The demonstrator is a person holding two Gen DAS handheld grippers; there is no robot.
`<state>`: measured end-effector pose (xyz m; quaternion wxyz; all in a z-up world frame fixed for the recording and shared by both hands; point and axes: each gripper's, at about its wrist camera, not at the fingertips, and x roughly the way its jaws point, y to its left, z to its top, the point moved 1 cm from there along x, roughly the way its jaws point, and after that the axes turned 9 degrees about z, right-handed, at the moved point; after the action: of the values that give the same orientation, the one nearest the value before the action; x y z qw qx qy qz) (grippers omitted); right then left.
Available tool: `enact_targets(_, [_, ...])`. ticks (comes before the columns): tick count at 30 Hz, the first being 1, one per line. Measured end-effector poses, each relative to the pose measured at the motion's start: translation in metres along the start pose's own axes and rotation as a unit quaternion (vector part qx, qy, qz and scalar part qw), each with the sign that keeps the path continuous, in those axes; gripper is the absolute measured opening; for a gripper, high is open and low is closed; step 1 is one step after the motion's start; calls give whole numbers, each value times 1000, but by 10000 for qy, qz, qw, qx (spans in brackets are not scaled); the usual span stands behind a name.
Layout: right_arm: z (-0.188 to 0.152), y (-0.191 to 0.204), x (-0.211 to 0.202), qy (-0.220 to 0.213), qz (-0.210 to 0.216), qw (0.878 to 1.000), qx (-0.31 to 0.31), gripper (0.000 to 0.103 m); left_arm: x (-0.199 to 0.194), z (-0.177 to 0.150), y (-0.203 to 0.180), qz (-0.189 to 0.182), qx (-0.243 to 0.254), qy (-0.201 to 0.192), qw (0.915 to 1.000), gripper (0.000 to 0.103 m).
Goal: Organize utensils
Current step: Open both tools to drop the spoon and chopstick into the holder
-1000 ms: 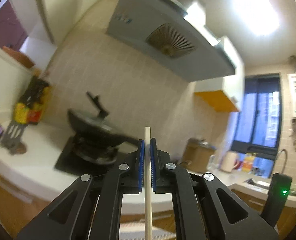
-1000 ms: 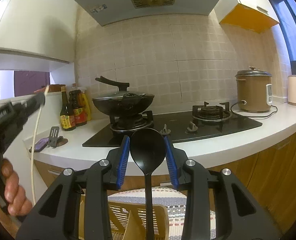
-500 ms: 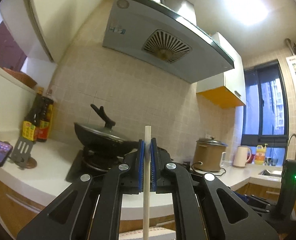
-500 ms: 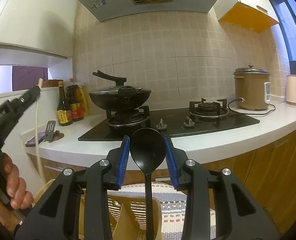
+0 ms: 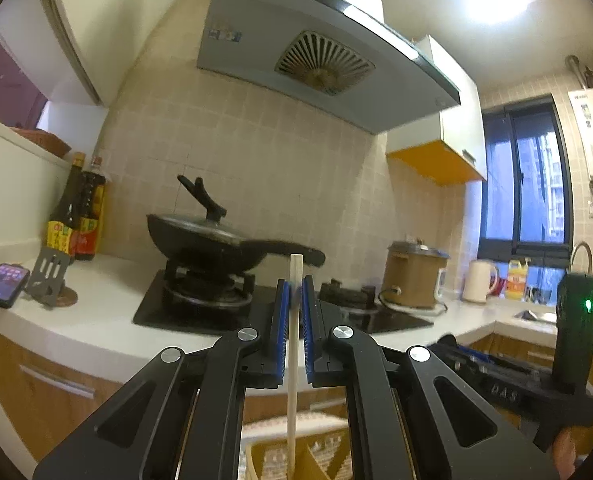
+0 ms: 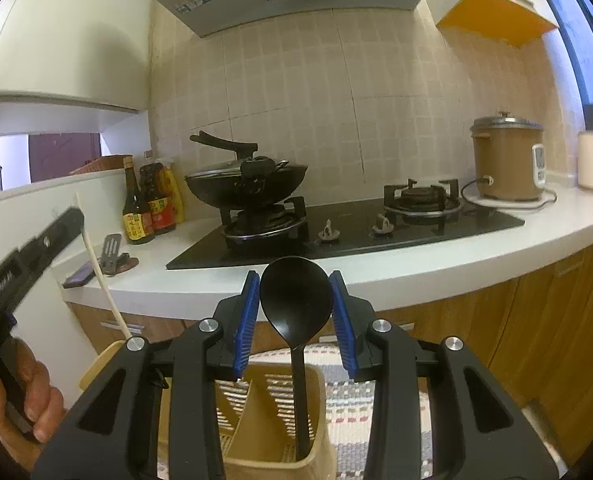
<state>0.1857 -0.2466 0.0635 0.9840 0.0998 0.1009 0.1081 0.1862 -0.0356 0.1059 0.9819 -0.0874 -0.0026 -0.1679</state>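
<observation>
The chopstick (image 5: 294,340) could miss its slot. It is long and thin, and the left gripper (image 5: 293,312) holds it only near its top end, so the low end can swing. If it swings, it may hit a wall inside the yellow holder (image 6: 256,412) and slide out crooked. The two tools are also near each other over the same holder, so they could bump.

The left gripper is pressed together on the chopstick. The blue pads (image 5: 281,312) sit tight on both sides of it. The stick stands almost straight up, and its low end points down into the holder, which is near and low in the left view. I cannot tell if the tip touches the bottom.

The right gripper (image 6: 296,300) is spread wide. The black spoon (image 6: 296,300) stands between its pads with its bowl on top. The pads look very close to the bowl, but I cannot tell if they touch it. The spoon's handle goes down into the holder's near right part, so it may already stand by itself.
</observation>
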Motion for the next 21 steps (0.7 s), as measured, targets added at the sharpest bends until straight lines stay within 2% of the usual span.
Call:
enact_targets(1, [0,0,-2,23,45,10000,48,33,-3,-1,-1,0,35,85,10000,13])
enact_targets(2, [0,0,-6,109,156,9998,106,40,-6,-2,-1,0,57,175,9998,32])
enact_targets(4, [0,2,-13,104,153,9998,109,45,-16,-4,-1,13,97,296,9995,45])
enact_targets(6, [1,8,-23,152,130,9998,38,47,-24,-5,0,48,114,437,9990,45])
enact_targets(8, [2,12,-36,222,102,9997,42,48,-33,-6,2,63,78,690,9976,50])
enact_targets(10, [1,16,-51,355,120,9992,119,48,-48,-6,3,230,130,976,9949,55])
enact_targets(13, [-8,25,-69,911,-63,9957,123,48,-73,-12,7,381,189,1533,9873,65])
enact_targets(14, [-13,27,-73,1130,-88,9935,128,48,-79,-16,7,381,217,1754,9835,66])
enact_targets(17, [-42,33,-82,2155,-80,9762,244,48,-95,-43,9,282,295,2717,9615,66])
enact_targets(19, [-60,35,-85,2615,-1,9646,353,48,-98,-72,11,87,220,3552,9345,64])
enact_targets(21, [-78,38,-85,3015,104,9522,470,48,-100,-95,16,-6,96,3979,9174,61])
